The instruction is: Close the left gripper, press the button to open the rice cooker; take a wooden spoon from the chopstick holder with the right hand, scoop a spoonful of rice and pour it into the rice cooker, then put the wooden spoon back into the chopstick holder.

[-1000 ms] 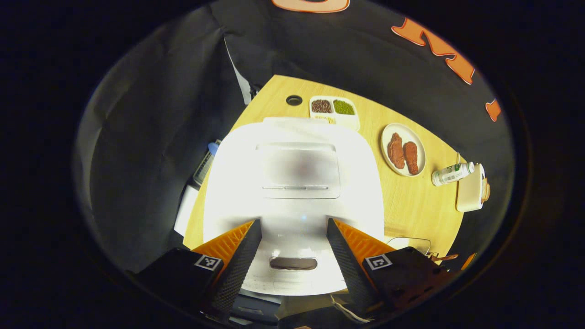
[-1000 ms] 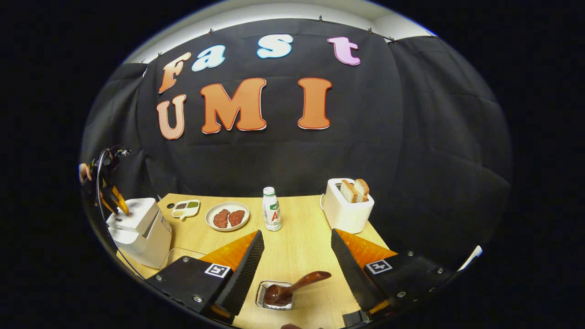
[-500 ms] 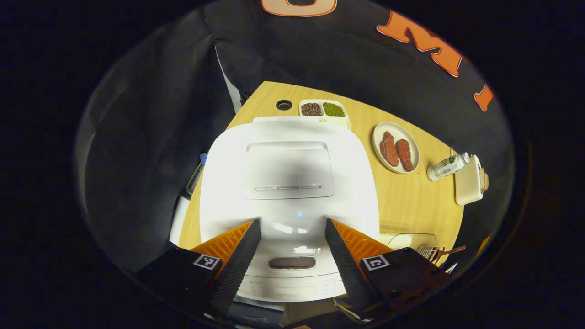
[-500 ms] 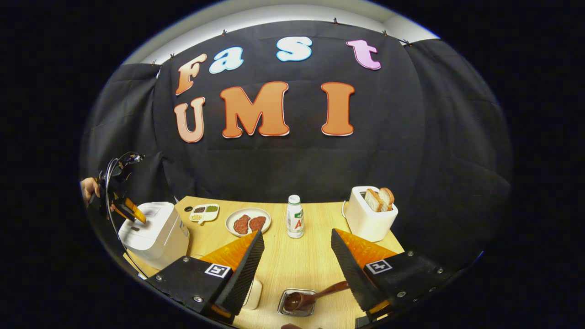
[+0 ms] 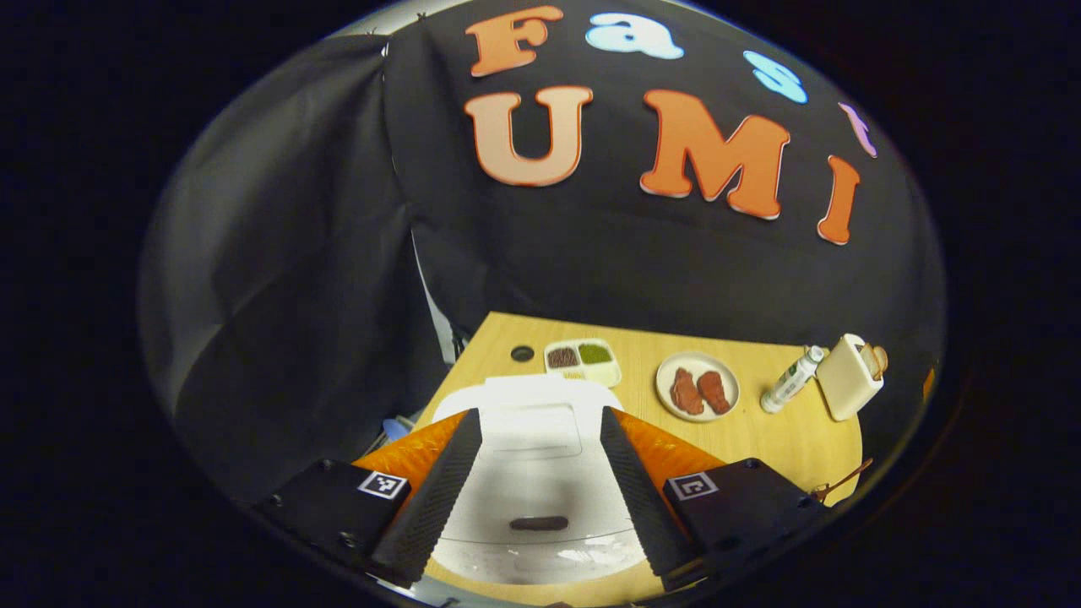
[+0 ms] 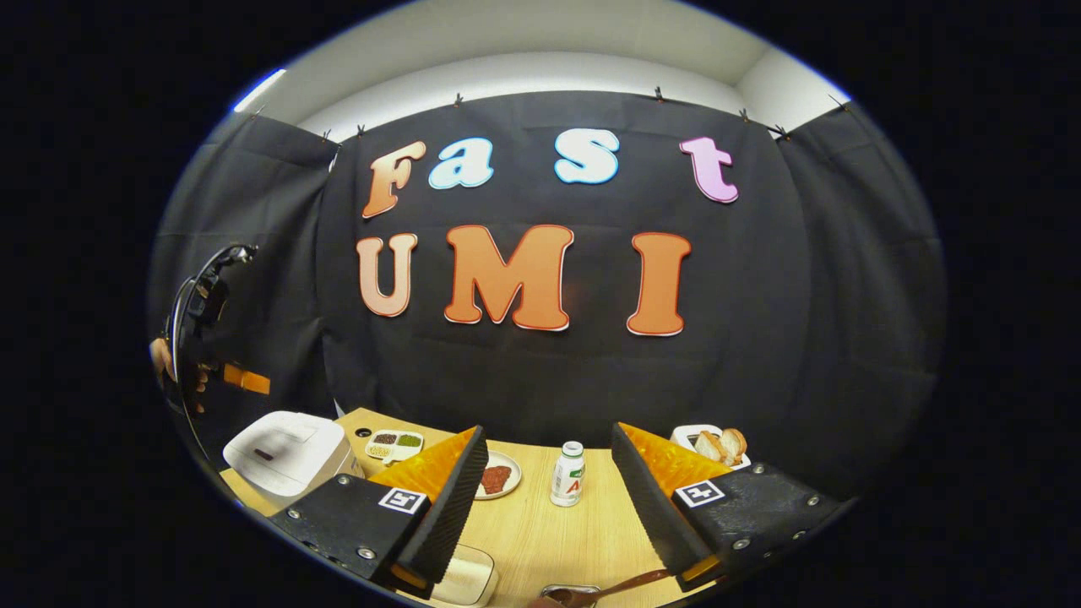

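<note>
White, rounded, glossy plastic rice cooker (image 5: 535, 473) sits at the near left corner of the pale wood-grain table (image 5: 785, 439), lid down, dark oblong release button (image 5: 539, 523) on its front lip. Versus 1.0 s ago: cooker has shrunk in the left gripper view and the booth wall now takes the upper half, so the left gripper (image 5: 539, 473) has lifted and pitched up, away from the button. Jaws still wide apart, empty. Judgement: lid not opened; closing and pressing remain to do.

Right gripper (image 6: 547, 498): fingers spread, nothing held; its view has also tilted up. Dark brown smooth wooden spoon (image 6: 621, 584) now only at the bottom edge, bowl in the small shiny metal chopstick holder (image 6: 567, 594), untouched.

Round white plate with two red-brown meat pieces (image 5: 698, 387) mid-table; white plastic bottle (image 5: 790, 380) beside the cream toaster (image 5: 849, 388)
</note>
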Demonstrator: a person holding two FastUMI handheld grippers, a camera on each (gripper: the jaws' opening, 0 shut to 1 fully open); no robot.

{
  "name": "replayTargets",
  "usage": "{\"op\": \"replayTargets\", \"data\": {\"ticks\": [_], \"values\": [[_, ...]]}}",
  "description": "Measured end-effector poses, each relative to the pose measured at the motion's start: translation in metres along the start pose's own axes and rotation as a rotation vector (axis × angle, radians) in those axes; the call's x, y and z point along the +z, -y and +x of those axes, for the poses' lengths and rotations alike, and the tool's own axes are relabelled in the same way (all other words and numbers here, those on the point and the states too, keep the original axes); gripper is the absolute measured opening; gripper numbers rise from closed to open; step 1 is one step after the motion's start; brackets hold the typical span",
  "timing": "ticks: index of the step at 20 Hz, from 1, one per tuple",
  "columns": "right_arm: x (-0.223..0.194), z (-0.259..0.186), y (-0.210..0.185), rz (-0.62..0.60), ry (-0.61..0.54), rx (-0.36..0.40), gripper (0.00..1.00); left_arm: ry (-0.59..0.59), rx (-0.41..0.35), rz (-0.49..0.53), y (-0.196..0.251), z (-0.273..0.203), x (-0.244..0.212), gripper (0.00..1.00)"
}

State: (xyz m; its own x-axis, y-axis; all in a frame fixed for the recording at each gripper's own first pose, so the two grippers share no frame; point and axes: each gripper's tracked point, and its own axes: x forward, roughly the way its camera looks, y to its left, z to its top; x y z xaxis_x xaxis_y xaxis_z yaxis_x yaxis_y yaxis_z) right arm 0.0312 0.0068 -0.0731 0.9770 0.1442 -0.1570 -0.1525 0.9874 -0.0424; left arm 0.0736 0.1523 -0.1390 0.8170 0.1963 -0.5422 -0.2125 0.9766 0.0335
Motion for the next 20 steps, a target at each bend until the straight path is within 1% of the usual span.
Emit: {"op": "replayTargets", "data": {"ticks": [1, 2, 3, 4, 5, 6, 7, 8, 10, 12, 15, 17, 19, 20], "values": [[0.007, -0.001, -0.006, 0.003, 0.016, 0.012, 0.92, 0.064, -0.002, 0.007, 0.002, -0.009, 0.011, 0.99], [0.012, -0.001, -0.012, 0.006, 0.031, 0.027, 0.92, 0.126, -0.004, 0.017, 0.003, -0.02, 0.022, 0.96], [0.014, -0.002, -0.016, 0.002, 0.031, 0.041, 0.92, 0.183, -0.01, 0.032, 0.005, -0.032, 0.032, 0.96], [0.016, -0.003, -0.019, -0.006, 0.037, 0.045, 0.92, 0.235, -0.019, 0.05, 0.009, -0.043, 0.043, 0.99], [0.021, -0.003, -0.024, -0.015, 0.046, 0.051, 0.92, 0.278, -0.02, 0.062, 0.013, -0.05, 0.047, 0.99], [0.023, -0.005, -0.03, -0.02, 0.052, 0.061, 0.92, 0.318, -0.032, 0.072, 0.022, -0.058, 0.05, 0.96], [0.025, -0.007, -0.034, -0.023, 0.058, 0.066, 0.92, 0.354, -0.042, 0.08, 0.028, -0.066, 0.053, 0.99], [0.026, -0.008, -0.038, -0.024, 0.063, 0.075, 0.92, 0.403, -0.049, 0.088, 0.034, -0.075, 0.058, 0.96], [0.028, -0.007, -0.045, -0.026, 0.08, 0.083, 0.92, 0.477, -0.029, 0.114, 0.04, -0.087, 0.061, 0.97], [0.028, -0.009, -0.051, -0.026, 0.095, 0.086, 0.91, 0.527, -0.059, 0.121, 0.058, -0.098, 0.057, 0.98], [0.027, -0.012, -0.055, -0.03, 0.108, 0.088, 0.91, 0.565, -0.106, 0.114, 0.079, -0.111, 0.05, 0.99], [0.021, -0.013, -0.058, -0.023, 0.098, 0.093, 0.91, 0.626, -0.095, 0.082, 0.079, -0.118, 0.055, 0.99], [0.013, -0.014, -0.057, -0.016, 0.079, 0.088, 0.91, 0.687, -0.135, 0.049, 0.092, -0.126, 0.06, 0.99], [0.01, -0.015, -0.057, -0.015, 0.074, 0.081, 0.91, 0.683, -0.133, 0.055, 0.095, -0.126, 0.052, 0.99]]}}
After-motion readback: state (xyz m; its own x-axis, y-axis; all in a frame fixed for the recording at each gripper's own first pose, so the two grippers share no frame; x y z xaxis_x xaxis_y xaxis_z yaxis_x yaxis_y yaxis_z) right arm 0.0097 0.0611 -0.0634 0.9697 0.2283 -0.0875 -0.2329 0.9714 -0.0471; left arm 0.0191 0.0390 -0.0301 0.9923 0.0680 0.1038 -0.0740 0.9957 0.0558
